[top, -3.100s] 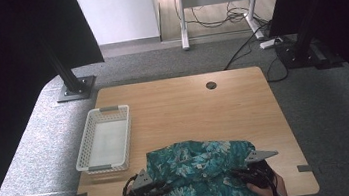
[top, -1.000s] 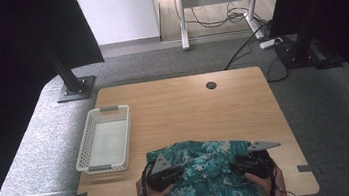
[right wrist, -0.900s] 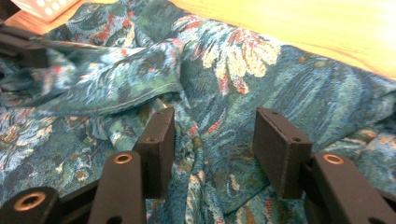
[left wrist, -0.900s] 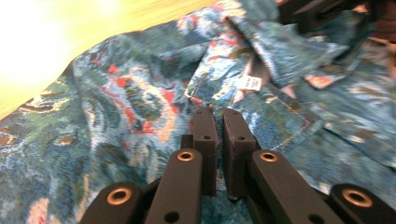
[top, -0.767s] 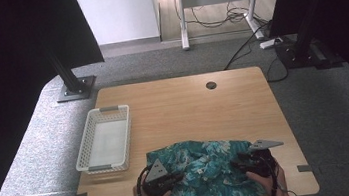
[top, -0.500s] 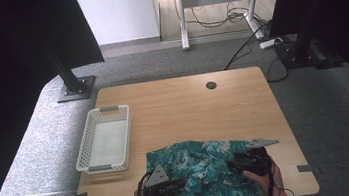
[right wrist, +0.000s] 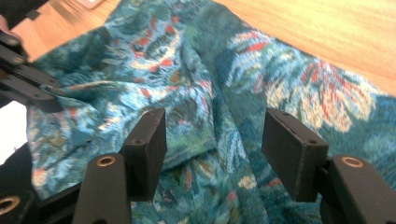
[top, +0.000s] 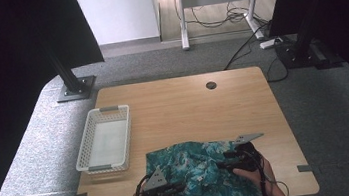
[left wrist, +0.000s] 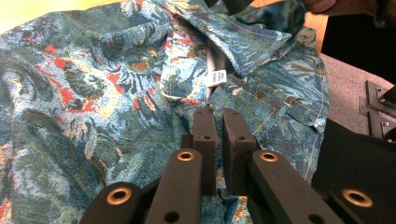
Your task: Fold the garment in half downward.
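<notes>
The patterned shirt [top: 199,175] lies crumpled at the near edge of the surface [top: 183,107], right of the white basket [top: 103,144]. The left hand-held gripper [left wrist: 219,122] is pinched shut on a fold near the collar label, and that hold should be kept firm. The right hand-held gripper [right wrist: 212,140], whose jaws have just been opening and stand apart over the cloth, is best re-seated on one clean edge before any pull is made.

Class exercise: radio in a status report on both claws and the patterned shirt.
Left claw shut, a narrow gap left; grip on the shirt unclear. Right claw open, jaws just widening over cloth. White basket stands aside.
</notes>
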`<state>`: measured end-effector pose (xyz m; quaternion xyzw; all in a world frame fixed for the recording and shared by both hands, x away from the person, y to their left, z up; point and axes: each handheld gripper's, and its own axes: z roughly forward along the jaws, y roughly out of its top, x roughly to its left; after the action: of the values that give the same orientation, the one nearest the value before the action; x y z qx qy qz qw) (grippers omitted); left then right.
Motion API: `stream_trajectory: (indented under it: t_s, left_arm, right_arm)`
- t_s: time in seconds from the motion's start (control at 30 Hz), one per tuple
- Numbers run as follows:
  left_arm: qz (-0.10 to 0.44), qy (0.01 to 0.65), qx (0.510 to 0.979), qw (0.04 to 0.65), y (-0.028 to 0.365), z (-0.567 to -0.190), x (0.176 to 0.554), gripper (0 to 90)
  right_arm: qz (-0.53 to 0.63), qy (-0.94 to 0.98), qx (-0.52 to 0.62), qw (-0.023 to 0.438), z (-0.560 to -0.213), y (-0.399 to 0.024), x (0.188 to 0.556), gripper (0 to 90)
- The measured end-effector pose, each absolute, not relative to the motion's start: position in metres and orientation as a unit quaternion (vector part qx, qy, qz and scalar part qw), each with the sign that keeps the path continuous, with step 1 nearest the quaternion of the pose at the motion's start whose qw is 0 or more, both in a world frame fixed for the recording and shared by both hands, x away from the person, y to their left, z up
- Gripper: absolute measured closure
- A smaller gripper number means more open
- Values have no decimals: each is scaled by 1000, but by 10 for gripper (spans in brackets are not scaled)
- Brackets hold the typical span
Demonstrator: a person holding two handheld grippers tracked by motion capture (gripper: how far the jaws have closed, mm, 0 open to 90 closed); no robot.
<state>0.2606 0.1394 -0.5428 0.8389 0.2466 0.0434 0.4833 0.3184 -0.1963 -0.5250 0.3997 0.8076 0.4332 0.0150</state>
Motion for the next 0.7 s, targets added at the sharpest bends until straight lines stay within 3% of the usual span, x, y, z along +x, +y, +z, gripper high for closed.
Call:
stream_trajectory:
  t_s: [0.37,0.7]
  left_arm:
    - [43,248,839,483,139,-544,261,848]
    - [45,249,839,483,139,-544,263,848]
  right_arm:
    - [425,814,396,11,-515,-192,324,401]
    - [372,850,370,-43,-530,-172,339,425]
